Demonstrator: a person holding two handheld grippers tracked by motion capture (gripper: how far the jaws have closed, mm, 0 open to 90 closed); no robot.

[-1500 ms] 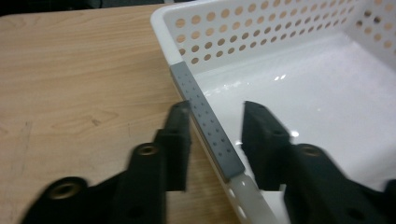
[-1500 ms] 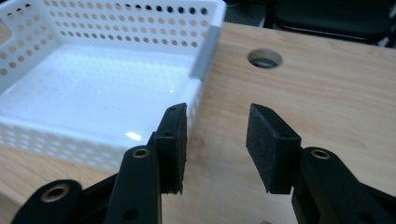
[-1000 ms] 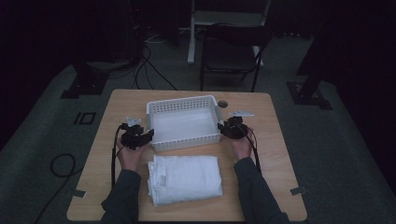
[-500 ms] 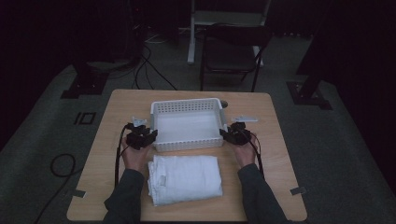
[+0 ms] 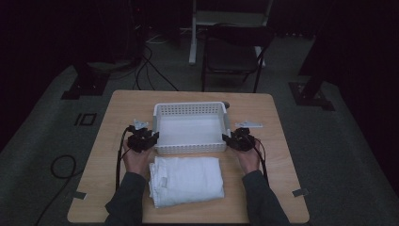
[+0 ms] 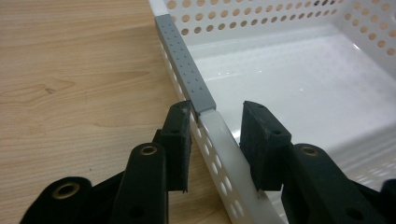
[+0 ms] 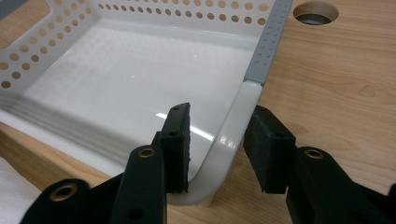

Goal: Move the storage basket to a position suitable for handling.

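A white perforated basket (image 5: 188,107) with nothing in it stands mid-table, with a folded white towel (image 5: 186,181) lying just in front of it. My left gripper (image 5: 153,139) straddles the basket's left rim near the front corner. In the left gripper view the rim (image 6: 219,140) runs between the jaws, just below its grey strip (image 6: 184,65), and my left gripper (image 6: 219,109) is shut on it. My right gripper (image 5: 227,139) straddles the rounded front right corner (image 7: 224,144). The jaws of my right gripper (image 7: 223,114) have just been opening and stand off the rim on both sides.
The wooden table (image 5: 282,188) has a round hole (image 7: 314,11) behind the basket's right side. A dark chair (image 5: 235,52) stands beyond the far edge, and cables lie on the floor (image 5: 61,165) to the left. The person's forearms flank the towel.
My right gripper has slid back along the basket's right side to its front corner. My left gripper has stayed at the left rim, and the basket has hardly shifted.
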